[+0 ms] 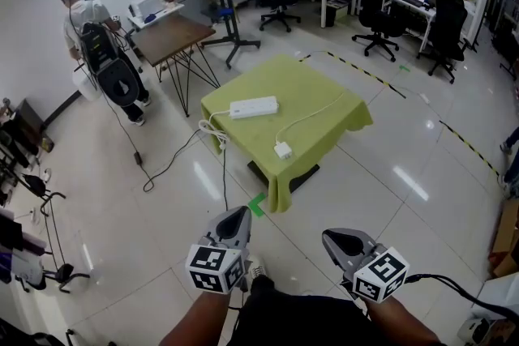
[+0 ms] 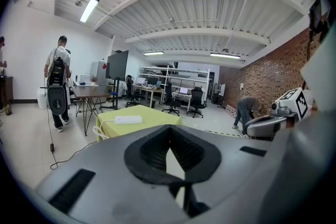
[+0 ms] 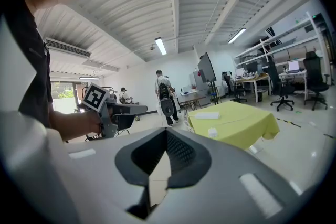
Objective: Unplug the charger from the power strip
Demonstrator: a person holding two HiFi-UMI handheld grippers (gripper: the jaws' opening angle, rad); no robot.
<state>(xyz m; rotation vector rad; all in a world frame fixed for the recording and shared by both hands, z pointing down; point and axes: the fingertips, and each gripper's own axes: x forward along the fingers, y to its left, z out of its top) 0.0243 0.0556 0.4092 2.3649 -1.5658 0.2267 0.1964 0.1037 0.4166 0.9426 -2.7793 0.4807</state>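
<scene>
Grippers: L gripper (image 1: 235, 216) and R gripper (image 1: 339, 241) both have jaws closed together, nothing between, well apart from table (image 1: 259, 77). Power strip (image 1: 254, 107) lies on table top; charger (image 1: 283, 150) lies near it, not touching.

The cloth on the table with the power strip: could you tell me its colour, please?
Yellow-green cloth, clearest in the head view.

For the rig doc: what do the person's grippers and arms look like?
The left gripper and right gripper are grey shells with dark ribbed jaw pads. Each carries a white cube with black square markers. A black cable trails from the right one. Bare forearms.
</scene>
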